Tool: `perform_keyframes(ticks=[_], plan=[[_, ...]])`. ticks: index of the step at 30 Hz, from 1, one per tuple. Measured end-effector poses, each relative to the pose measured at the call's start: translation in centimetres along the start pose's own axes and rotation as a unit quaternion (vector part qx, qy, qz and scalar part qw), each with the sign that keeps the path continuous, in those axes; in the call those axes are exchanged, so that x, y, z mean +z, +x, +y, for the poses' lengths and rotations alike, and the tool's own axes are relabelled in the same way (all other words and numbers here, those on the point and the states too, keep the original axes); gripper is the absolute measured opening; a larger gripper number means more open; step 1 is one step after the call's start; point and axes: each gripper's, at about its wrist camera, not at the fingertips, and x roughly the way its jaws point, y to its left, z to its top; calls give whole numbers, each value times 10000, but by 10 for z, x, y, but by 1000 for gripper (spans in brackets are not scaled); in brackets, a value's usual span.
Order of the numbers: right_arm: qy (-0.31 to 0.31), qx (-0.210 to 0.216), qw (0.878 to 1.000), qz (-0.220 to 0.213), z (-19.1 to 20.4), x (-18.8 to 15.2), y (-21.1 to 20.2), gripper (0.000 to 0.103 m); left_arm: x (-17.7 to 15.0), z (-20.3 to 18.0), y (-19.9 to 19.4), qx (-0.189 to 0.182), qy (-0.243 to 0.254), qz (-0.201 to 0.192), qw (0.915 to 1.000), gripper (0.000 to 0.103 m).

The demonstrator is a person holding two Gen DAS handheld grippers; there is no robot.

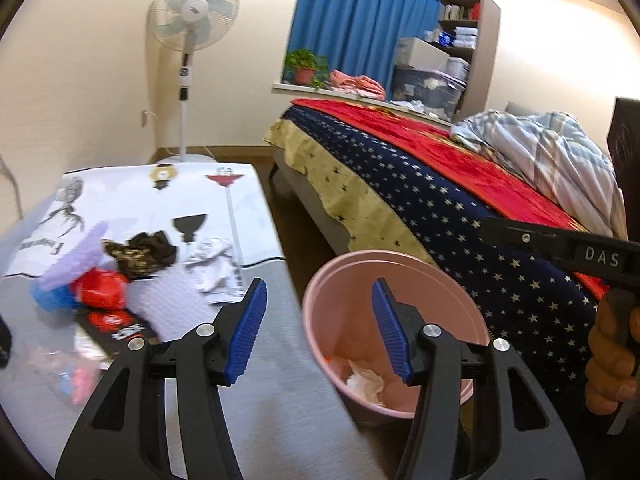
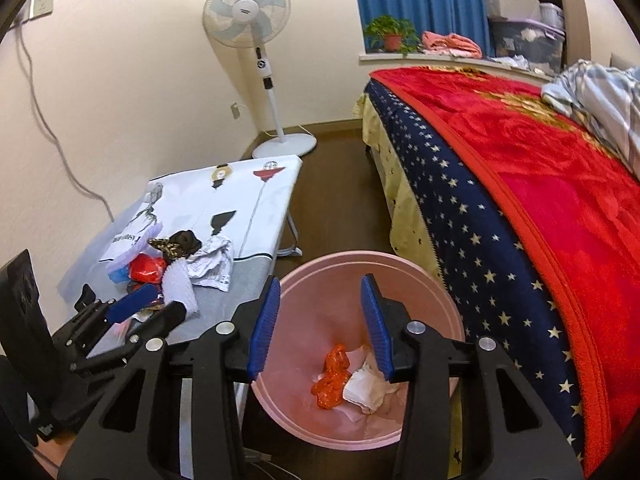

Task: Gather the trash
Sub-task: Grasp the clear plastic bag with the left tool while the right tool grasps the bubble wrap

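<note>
1. Pink bin (image 2: 420, 276) sits directly below the right claw (image 2: 320, 328), whose jaws are spread with nothing between them; orange wrapper (image 2: 332, 380) and white paper (image 2: 366, 394) lie inside.
2. Left claw (image 1: 318, 328) is spread, gripping nothing; table (image 1: 276, 380) trash pile (image 1: 120, 272) lies ahead, to its left.

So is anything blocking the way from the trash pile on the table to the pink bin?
Nothing visible does. The trash pile sits on the table, and the open-topped pink bin stands right beside the table's edge.

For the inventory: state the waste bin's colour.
Pink: the waste bin shows best in the right wrist view.
</note>
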Motion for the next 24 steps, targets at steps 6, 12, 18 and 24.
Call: perform_keyframes(ticks=[6,12,18,24], plan=[[-146,204,9994,-246,21,2,-5,31,2,21,-16,249,-169,-111,9995,49],[-85,392,9986,-336,37,1,4,29,3,38,-22,391,-307,-158,9986,47],[-78,574,9978,-331,57,-4,19,28,1,52,-25,559,-407,-178,9974,44],[-174,713,9969,-282,73,-9,32,28,-2,71,-28,894,-583,-235,9940,41]])
